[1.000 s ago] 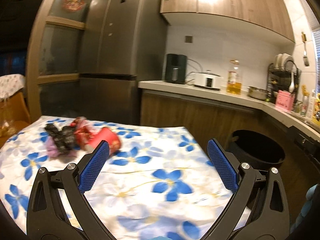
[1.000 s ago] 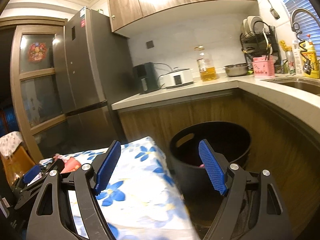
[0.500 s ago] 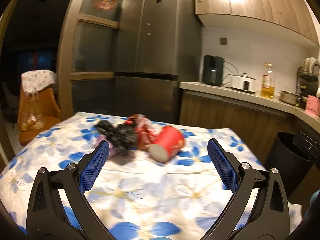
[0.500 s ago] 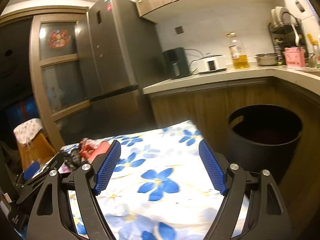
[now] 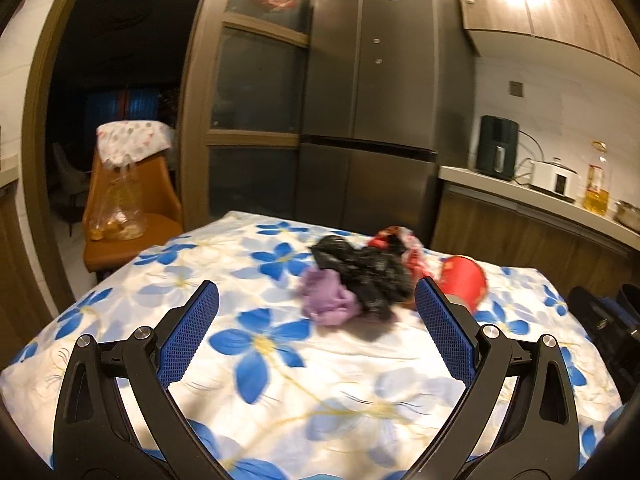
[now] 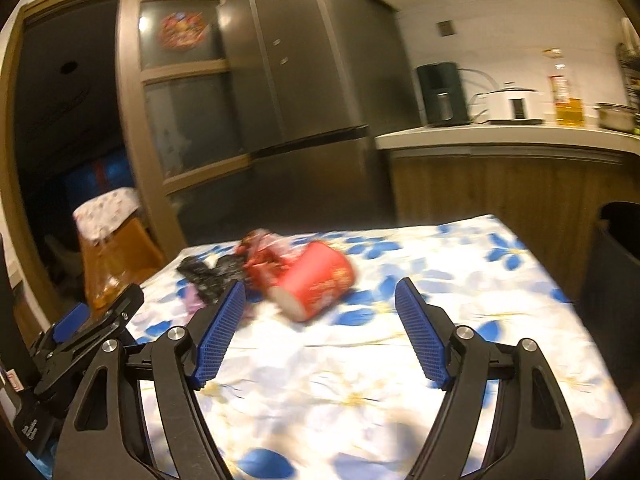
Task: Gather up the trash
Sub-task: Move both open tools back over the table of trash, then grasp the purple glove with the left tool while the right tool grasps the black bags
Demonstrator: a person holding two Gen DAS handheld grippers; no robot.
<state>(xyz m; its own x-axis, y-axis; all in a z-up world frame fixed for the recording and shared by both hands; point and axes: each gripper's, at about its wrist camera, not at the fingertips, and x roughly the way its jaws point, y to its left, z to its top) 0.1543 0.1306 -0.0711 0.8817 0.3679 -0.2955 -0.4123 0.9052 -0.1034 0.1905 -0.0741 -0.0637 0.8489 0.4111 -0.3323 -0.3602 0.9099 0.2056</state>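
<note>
Approach step: both grippers' jaws gape apart, empty. Right gripper [image 6: 320, 334] must next straddle the red cup [image 6: 318, 286] at 12 o'clock.

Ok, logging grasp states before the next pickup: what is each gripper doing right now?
Left gripper: open, holding nothing.
Right gripper: open, holding nothing.

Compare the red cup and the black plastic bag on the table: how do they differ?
The red cup is a firm, tapered tub lying on its side; the black bag is a crumpled, shapeless wad. The cup is bright red with printed markings; the bag is plain black. Both rest on the flowered tablecloth, ungripped.
</note>
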